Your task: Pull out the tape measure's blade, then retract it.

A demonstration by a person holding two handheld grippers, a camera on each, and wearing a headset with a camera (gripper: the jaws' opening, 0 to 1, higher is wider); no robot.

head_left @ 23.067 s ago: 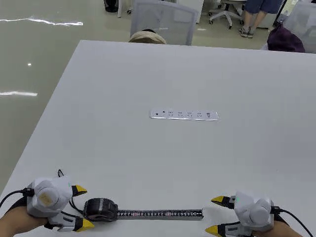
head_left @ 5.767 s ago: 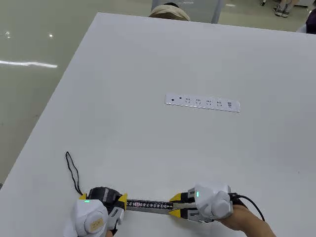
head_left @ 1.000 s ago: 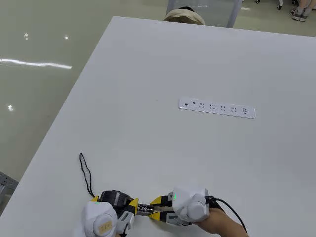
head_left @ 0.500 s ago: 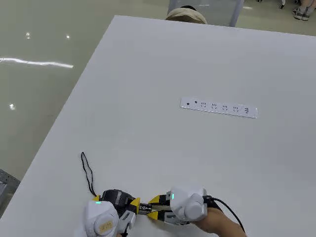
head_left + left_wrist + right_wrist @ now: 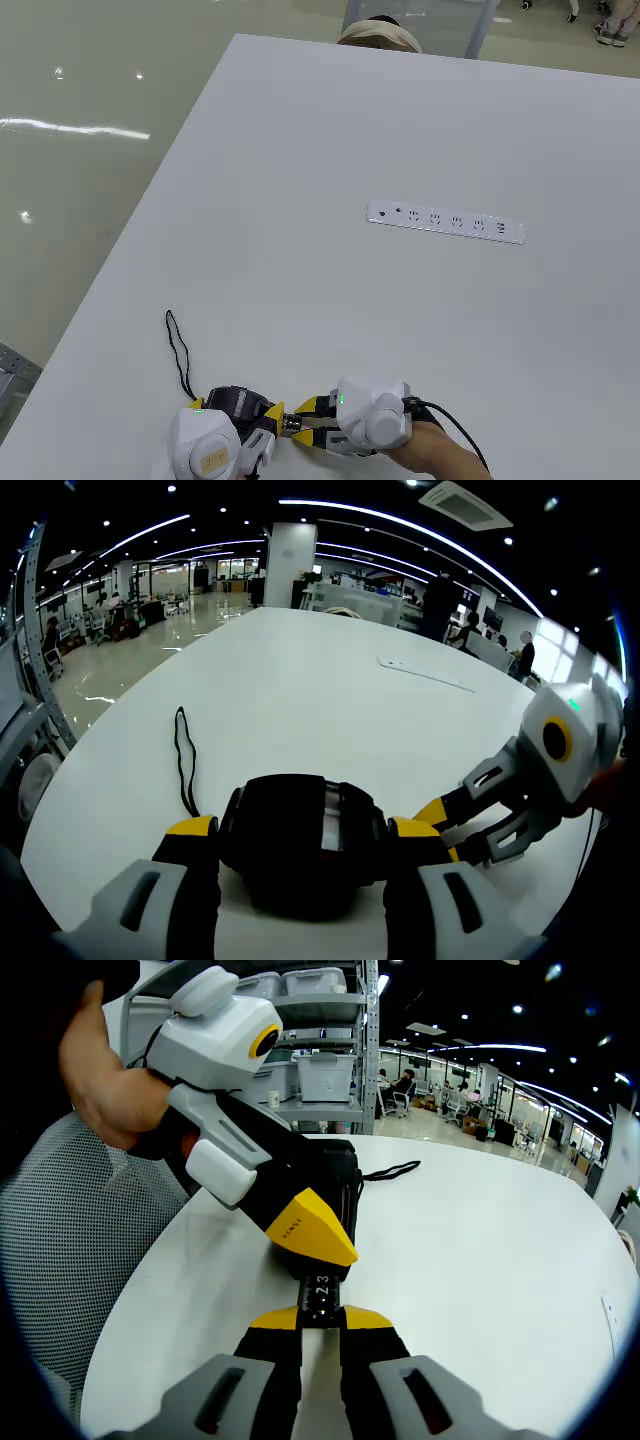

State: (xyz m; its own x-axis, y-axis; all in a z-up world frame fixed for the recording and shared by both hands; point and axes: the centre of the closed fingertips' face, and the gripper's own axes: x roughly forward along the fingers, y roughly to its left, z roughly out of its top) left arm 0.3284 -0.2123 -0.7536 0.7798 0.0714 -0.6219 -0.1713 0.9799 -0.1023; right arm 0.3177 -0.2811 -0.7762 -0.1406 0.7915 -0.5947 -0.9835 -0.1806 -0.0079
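The black tape measure case [image 5: 237, 402] lies near the table's front edge, and my left gripper [image 5: 235, 410] is shut on it from both sides. The left gripper view shows the case [image 5: 300, 805] between the yellow fingertips [image 5: 190, 828]. A very short stretch of blade [image 5: 322, 1288], marked 23, sticks out of the case [image 5: 325, 1195]. My right gripper [image 5: 322, 1318] is shut on that blade end, almost at the case; it is also seen at the case's right [image 5: 300, 421]. The case's black wrist cord [image 5: 178, 345] trails away on the table.
A white power strip [image 5: 446, 222] lies flat mid-table, well beyond the grippers. A chair back [image 5: 380, 30] stands at the far table edge. The table's left edge [image 5: 100, 300] is close to the tape measure. Shelves with bins [image 5: 325, 1070] stand behind.
The right gripper has moved left toward the case, and the exposed blade has shortened to a small stub. The left gripper keeps its hold on the case.
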